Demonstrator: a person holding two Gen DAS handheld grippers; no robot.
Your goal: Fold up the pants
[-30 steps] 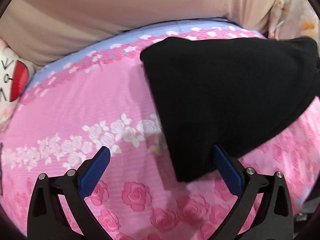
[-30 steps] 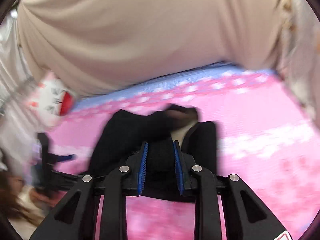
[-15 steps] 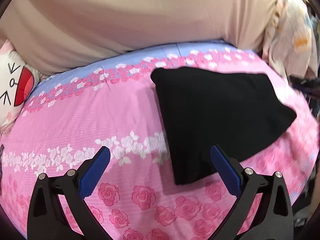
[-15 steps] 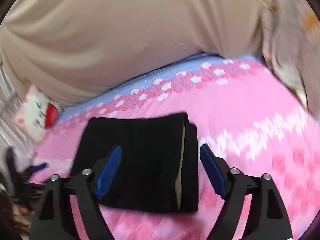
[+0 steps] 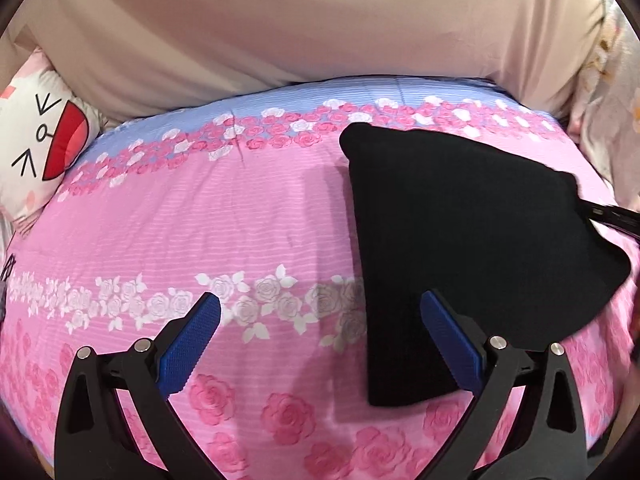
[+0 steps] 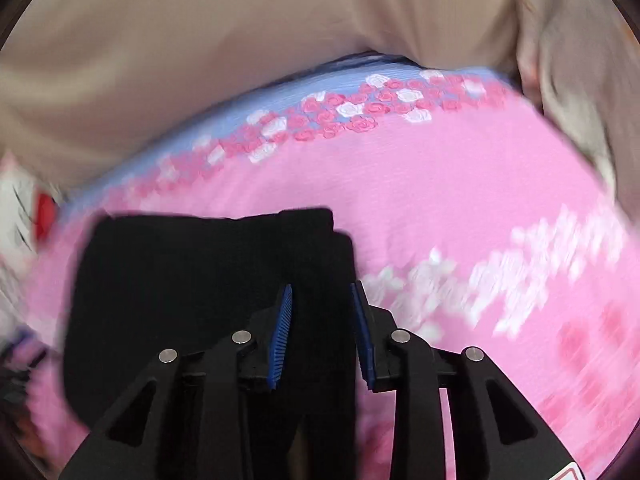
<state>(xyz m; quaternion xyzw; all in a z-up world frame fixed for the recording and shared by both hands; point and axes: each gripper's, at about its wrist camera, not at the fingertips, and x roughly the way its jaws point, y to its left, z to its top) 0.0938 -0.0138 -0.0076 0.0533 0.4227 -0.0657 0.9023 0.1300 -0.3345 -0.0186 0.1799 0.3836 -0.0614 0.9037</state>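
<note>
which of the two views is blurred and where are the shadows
Left wrist view: sharp, fisheye-bent, a soft shadow left of the black pants on the pink bedspread. Right wrist view: motion-smeared, worst over the bedspread's flowers at the right.

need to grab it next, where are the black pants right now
Left wrist view: black pants lie folded on the pink floral bedspread, right of centre.

- The bed (image 5: 248,216) wears a pink rose-print cover with a blue far band.
- Black folded pants (image 5: 460,232) lie flat on it.
- A cartoon-face pillow (image 5: 36,140) rests at its left edge.
</note>
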